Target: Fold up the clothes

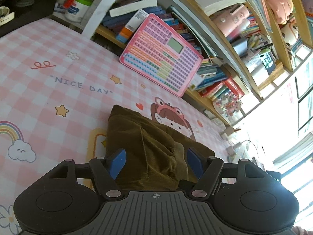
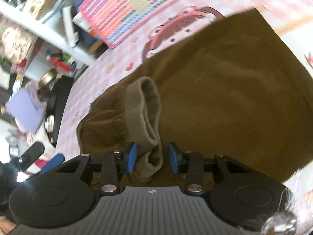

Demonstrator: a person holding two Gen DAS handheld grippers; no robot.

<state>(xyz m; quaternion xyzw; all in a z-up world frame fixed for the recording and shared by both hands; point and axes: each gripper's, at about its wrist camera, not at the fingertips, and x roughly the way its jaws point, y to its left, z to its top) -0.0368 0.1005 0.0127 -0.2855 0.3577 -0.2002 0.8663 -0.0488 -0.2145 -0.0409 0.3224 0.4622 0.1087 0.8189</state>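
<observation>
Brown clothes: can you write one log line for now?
brown clothes on pink checked table | left tool open | right tool open around cuff

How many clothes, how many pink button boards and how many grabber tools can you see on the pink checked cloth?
Brown clothes: 1
Pink button boards: 1
Grabber tools: 2, the left gripper and the right gripper
Total: 4
</observation>
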